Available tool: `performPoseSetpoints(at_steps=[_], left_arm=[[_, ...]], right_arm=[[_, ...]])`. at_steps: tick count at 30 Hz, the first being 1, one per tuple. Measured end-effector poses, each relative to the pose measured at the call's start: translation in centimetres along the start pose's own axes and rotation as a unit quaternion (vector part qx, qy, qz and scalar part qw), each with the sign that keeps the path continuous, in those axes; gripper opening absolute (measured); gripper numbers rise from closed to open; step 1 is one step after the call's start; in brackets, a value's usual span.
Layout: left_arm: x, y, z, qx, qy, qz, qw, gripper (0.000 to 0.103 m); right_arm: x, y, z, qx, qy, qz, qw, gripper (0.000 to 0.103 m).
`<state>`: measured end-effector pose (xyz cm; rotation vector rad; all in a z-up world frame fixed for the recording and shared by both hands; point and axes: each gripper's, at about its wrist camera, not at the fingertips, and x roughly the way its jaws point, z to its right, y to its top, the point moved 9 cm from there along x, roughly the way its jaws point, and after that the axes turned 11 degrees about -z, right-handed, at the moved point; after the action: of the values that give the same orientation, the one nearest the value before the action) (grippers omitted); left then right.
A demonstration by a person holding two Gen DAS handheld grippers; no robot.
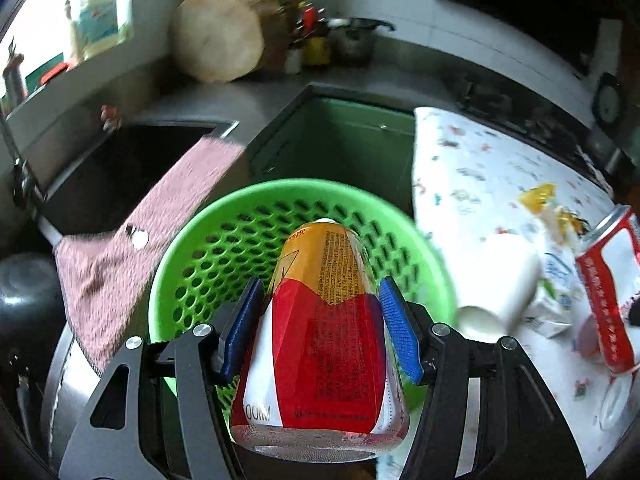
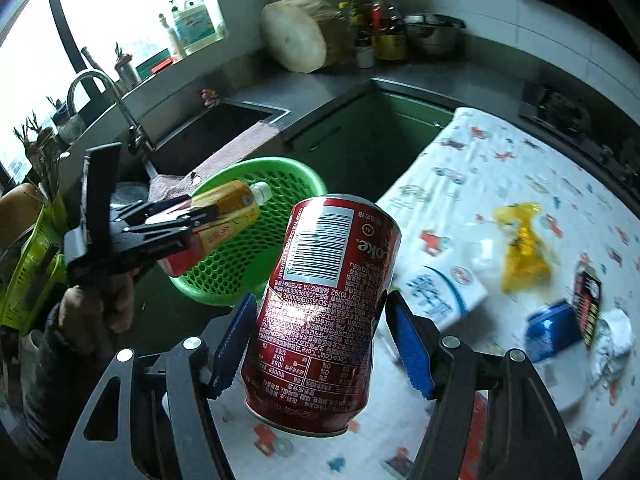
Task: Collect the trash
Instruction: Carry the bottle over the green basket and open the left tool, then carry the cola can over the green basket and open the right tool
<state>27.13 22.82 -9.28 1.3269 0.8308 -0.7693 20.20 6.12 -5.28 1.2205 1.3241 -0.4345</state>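
From the left wrist, the left gripper (image 1: 320, 320) has its jaws clamped on a red-and-orange bottle (image 1: 324, 320) right over the empty green basket (image 1: 192, 264), and from the right wrist, the right gripper (image 2: 320, 340) grips a red cola can (image 2: 320, 304) above the table (image 2: 500, 152), where a carton (image 2: 444, 296), yellow wrapper (image 2: 520, 248) and more litter wait.

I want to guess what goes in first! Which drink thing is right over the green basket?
The red-and-yellow bottle with the white cap, held in the left tool, hangs over the green basket. The red Coke can in the right tool is beside it, over the table.
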Motion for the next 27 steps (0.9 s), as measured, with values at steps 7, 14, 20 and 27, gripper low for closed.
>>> performPoseSetpoints(at_steps=[7,14,20,27], left_arm=[[2.8,-1.0,-2.8,-0.04,0.002,-0.023,0.9989,0.06],[2.5,-1.2,-3.9,-0.06,0.002,-0.009,0.9982,0.07],[0.9,-2.1,-5.1,-0.08,-0.006,0.006,0.9967,0.073],[-0.8,-3.4,-6.1,-0.099,-0.015,0.019,0.9948,0.077]], right_arm=[[3.1,2.3,-2.5,-0.017,0.015,-0.012,1.0,0.065],[5.5,3.6,-4.2,-0.022,0.029,-0.022,0.999,0.065],[7.5,4.9,-4.9,-0.019,0.035,-0.027,0.999,0.065],[10.0,6.4,-5.7,-0.002,0.036,-0.029,0.999,0.065]])
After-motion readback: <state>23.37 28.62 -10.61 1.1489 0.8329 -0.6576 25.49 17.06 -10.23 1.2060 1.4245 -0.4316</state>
